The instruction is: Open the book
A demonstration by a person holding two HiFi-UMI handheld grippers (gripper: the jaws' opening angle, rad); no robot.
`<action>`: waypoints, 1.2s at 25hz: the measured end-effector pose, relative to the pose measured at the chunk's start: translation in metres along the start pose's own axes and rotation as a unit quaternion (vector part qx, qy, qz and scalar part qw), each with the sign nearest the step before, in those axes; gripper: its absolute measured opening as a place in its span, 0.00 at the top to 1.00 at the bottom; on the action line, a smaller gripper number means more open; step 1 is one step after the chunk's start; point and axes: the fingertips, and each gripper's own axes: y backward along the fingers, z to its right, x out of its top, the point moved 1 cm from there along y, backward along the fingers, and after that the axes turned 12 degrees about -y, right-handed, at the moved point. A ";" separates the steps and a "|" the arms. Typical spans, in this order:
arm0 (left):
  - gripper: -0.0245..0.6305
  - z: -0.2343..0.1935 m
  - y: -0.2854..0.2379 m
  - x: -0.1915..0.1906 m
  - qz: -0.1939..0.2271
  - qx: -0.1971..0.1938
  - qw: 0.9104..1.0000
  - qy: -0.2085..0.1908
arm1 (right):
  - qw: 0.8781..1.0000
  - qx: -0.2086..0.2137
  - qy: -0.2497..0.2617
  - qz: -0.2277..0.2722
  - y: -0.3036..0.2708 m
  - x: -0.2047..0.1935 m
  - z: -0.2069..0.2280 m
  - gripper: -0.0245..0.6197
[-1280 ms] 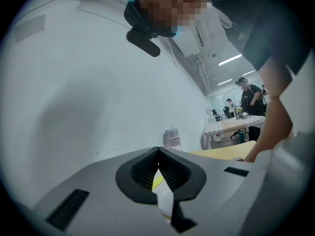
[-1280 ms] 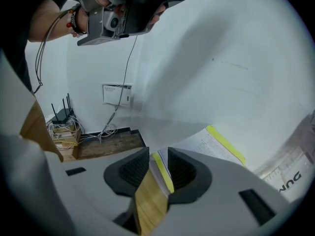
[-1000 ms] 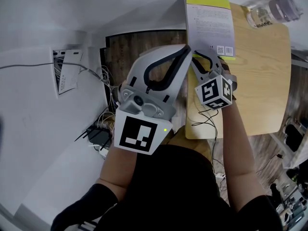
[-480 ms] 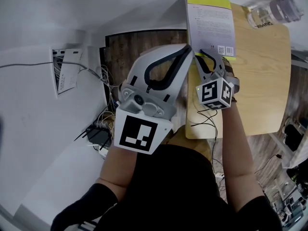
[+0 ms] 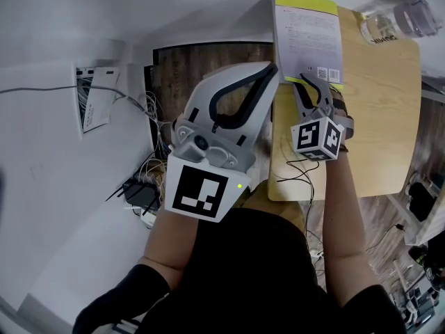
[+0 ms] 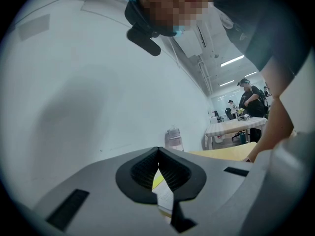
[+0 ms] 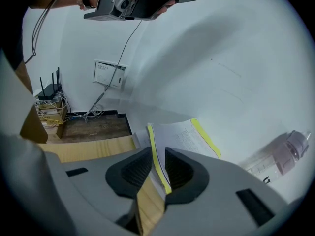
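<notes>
The book (image 5: 306, 33), white-covered with a yellow strip at its far end, lies closed on the wooden table (image 5: 379, 117). My right gripper (image 5: 311, 81) is at the book's near edge, pointing down at it. In the right gripper view the yellow-edged cover (image 7: 182, 136) runs between the pads of that gripper (image 7: 156, 166). Its jaws are closing and a thin gap still shows beside the cover. My left gripper (image 5: 268, 72) hangs in the air to the left of the table, its tips together on nothing. Through the left gripper (image 6: 158, 154) a sliver of the book (image 6: 158, 183) shows.
A clear plastic bottle (image 5: 396, 16) lies at the table's far right corner. Routers and tangled cables (image 5: 139, 193) sit on the floor at left, below a wall panel (image 5: 94, 106). In the left gripper view a person (image 6: 251, 100) stands by distant tables.
My right gripper has shifted a little to the right along the book's near edge and turned slightly. The left gripper has stayed where it was.
</notes>
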 end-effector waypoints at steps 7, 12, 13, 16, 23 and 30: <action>0.95 0.003 0.005 -0.001 0.000 -0.002 1.000 0.001 | 1.000 -0.002 0.001 0.003 -0.004 0.008 -0.003 0.83; 0.95 0.000 0.008 -0.002 0.000 0.001 1.000 0.001 | 1.000 0.001 0.003 0.009 -0.008 0.017 -0.007 0.84; 0.95 0.000 0.009 -0.002 0.000 0.002 1.000 0.002 | 1.000 0.002 0.005 0.010 -0.009 0.020 -0.008 0.84; 0.95 -0.001 0.010 -0.003 0.001 0.002 1.000 0.003 | 1.000 0.005 0.009 0.011 -0.011 0.023 -0.011 0.85; 0.95 -0.006 0.012 -0.006 0.000 0.003 1.000 0.004 | 1.000 0.003 -0.005 0.018 -0.011 0.029 -0.008 0.91; 0.95 -0.010 0.012 -0.008 0.004 0.000 1.000 0.006 | 1.000 -0.003 -0.007 0.012 -0.010 0.029 -0.006 0.91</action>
